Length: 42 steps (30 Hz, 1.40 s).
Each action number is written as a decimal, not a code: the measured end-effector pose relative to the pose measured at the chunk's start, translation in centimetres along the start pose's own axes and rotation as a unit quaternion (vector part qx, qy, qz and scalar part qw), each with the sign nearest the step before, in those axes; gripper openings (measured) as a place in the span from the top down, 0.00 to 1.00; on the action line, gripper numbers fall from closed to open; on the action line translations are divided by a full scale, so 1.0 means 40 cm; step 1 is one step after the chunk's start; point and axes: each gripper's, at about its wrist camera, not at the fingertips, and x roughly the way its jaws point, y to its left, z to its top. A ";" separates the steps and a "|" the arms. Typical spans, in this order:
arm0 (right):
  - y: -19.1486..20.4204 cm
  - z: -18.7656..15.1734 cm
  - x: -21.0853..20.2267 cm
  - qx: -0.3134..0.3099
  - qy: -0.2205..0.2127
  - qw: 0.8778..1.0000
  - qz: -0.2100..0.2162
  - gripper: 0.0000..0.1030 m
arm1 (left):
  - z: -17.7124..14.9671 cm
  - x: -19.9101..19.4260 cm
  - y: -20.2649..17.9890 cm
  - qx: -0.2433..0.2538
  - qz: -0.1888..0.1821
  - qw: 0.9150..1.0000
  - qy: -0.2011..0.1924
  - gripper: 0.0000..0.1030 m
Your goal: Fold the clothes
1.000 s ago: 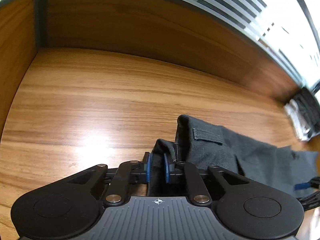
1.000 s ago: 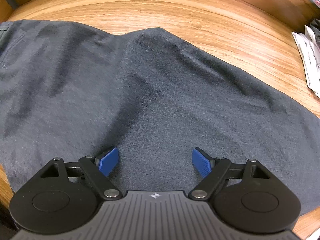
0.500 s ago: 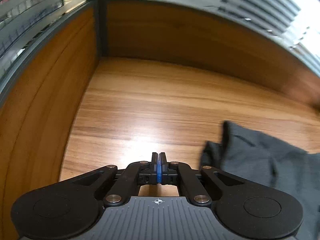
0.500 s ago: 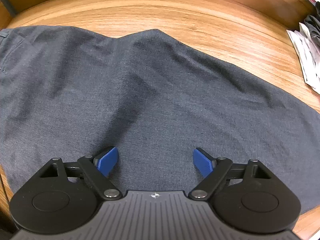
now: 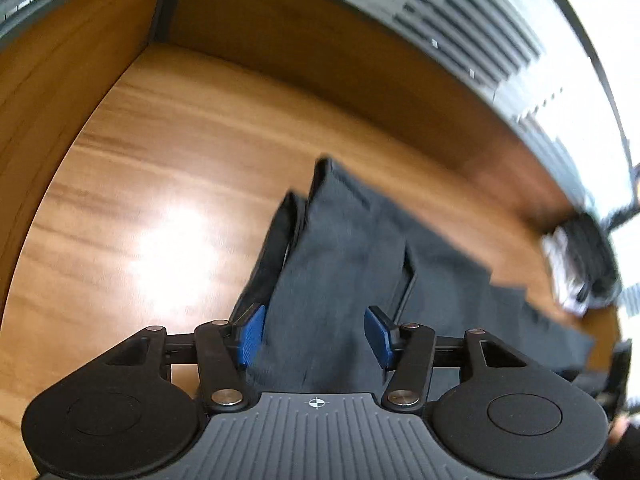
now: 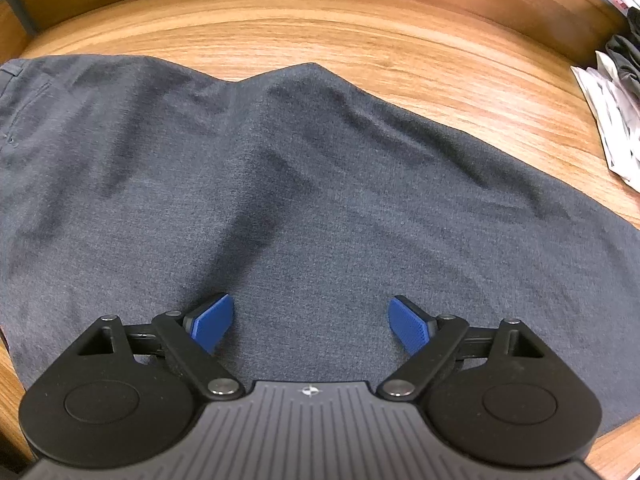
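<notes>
Dark grey trousers (image 6: 320,184) lying spread on the wooden tabletop (image 6: 360,28), waistband end toward the left tongs (image 5: 314,334), legs running off toward the right tongs (image 6: 312,322). Both pairs of tongs stand spread and pinch nothing. In the left wrist view the doubled waistband edge sits between and just ahead of the blue pads, the cloth rising in a loose ridge; in the right wrist view the pads hover over the middle of the flat cloth, near its closer edge. Risks, as judged: the left tongs, closing here, may catch only the upper layer of the doubled edge, so the layers slip apart when lifted; the right tongs, closing on flat mid-panel cloth, may raise a pucker rather than an edge, giving a crooked crease. A bundle of other garments and papers (image 6: 612,92) lies well apart at the far right, clear of the trousers.
</notes>
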 end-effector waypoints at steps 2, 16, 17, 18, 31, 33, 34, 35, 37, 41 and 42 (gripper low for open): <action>-0.001 -0.003 0.002 -0.001 -0.002 1.000 0.000 0.13 | -0.016 0.010 -0.004 0.010 0.025 1.000 0.013 0.48; -0.003 -0.028 -0.061 -0.009 -0.020 1.000 0.007 0.22 | 0.012 -0.049 -0.045 0.116 0.104 0.987 -0.050 0.61; 0.006 -0.030 -0.074 -0.010 -0.028 0.999 0.013 0.22 | 0.006 -0.068 -0.059 0.125 0.098 0.985 -0.060 0.55; 0.018 -0.037 -0.093 -0.013 -0.036 0.999 0.021 0.22 | -0.001 -0.079 -0.067 0.130 0.091 0.985 -0.062 0.52; 0.259 -0.155 -0.192 -0.161 -0.063 0.976 0.133 0.23 | -0.098 -0.090 -0.048 0.189 0.099 0.977 -0.021 0.42; 0.276 -0.176 -0.180 -0.177 -0.055 0.974 0.128 0.26 | -0.098 -0.090 -0.041 0.185 0.107 0.977 -0.018 0.42; 0.280 -0.186 -0.172 -0.180 -0.052 0.974 0.125 0.30 | -0.098 -0.094 -0.042 0.185 0.108 0.976 -0.021 0.42; 0.284 -0.195 -0.163 -0.184 -0.048 0.974 0.123 0.34 | -0.098 -0.099 -0.048 0.188 0.109 0.976 -0.027 0.42; 0.278 -0.208 -0.131 -0.180 -0.033 0.977 0.111 0.53 | -0.097 -0.108 -0.067 0.196 0.109 0.974 -0.039 0.42; 0.245 -0.242 -0.123 -0.155 -0.023 0.981 0.113 0.57 | -0.092 -0.113 -0.115 0.212 0.100 0.971 -0.052 0.42; 0.235 -0.245 -0.132 -0.145 -0.028 0.982 0.116 0.57 | -0.092 -0.112 -0.128 0.217 0.097 0.970 -0.052 0.42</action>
